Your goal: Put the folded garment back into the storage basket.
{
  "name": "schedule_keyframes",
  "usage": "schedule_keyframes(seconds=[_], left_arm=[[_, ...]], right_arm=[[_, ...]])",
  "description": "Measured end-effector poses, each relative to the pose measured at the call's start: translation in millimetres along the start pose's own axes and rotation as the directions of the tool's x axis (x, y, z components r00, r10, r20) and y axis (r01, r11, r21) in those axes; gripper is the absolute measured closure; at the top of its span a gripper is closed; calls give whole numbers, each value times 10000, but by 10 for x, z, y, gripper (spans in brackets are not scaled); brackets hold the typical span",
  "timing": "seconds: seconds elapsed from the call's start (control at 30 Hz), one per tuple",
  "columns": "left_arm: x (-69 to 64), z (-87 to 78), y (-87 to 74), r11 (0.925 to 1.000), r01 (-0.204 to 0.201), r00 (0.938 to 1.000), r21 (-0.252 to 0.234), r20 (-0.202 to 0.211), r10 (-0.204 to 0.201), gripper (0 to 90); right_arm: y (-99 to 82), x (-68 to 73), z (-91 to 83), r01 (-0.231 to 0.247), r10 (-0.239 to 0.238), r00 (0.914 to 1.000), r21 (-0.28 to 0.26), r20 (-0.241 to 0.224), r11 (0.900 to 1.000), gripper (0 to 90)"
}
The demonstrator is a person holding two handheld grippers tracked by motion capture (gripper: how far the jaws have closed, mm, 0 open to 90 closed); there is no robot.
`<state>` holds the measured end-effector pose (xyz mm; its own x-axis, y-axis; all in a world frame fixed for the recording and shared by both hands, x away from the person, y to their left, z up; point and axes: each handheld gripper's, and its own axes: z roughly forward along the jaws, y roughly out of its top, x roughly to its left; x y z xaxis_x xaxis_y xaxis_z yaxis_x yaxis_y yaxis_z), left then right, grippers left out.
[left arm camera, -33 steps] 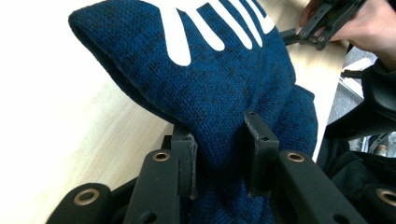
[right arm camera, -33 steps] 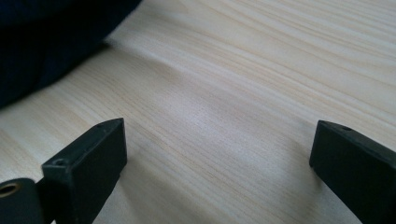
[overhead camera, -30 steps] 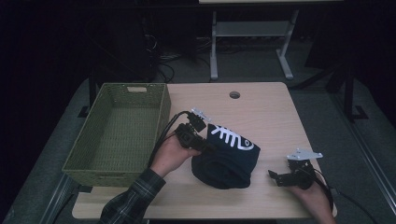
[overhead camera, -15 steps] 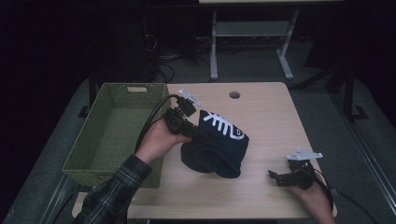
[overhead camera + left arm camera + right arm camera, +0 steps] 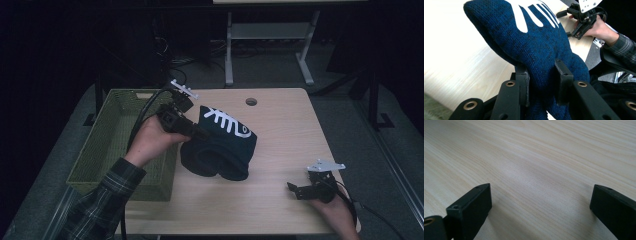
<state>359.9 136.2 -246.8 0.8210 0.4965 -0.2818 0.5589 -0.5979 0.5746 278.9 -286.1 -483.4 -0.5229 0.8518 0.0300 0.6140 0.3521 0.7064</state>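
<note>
While left gripper (image 5: 541,82) jaws clench blue slipper (image 5: 220,145) | right gripper (image 5: 540,212) jaws released.

Slipper (image 5: 220,145) higher, nearer basket (image 5: 120,145)

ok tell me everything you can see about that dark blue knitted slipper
The slipper is dark blue knit, soft-looking, shaped like a high-top sneaker with white printed laces across its upper and a white oval mark at the side. Its opening faces the person, dark inside. The left gripper pinches a fold of the fabric between its pads, holding it tilted near the table, beside the green woven basket. Whether its lower edge touches the table is unclear.
</note>
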Motion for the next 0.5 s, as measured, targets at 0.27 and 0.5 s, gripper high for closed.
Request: schedule_keyframes(seconds=[0.27,0.5], left_arm=[[22,-340,-50,9997,164,9994,-175,-287,-169,700],[75,-579,-148,9980,460,9980,-423,-402,-477,700]], right_arm=[[0,0,0,0,0,10000,0,0,10000,33],[0,1,0,-9,9,10000,0,0,10000,33]])
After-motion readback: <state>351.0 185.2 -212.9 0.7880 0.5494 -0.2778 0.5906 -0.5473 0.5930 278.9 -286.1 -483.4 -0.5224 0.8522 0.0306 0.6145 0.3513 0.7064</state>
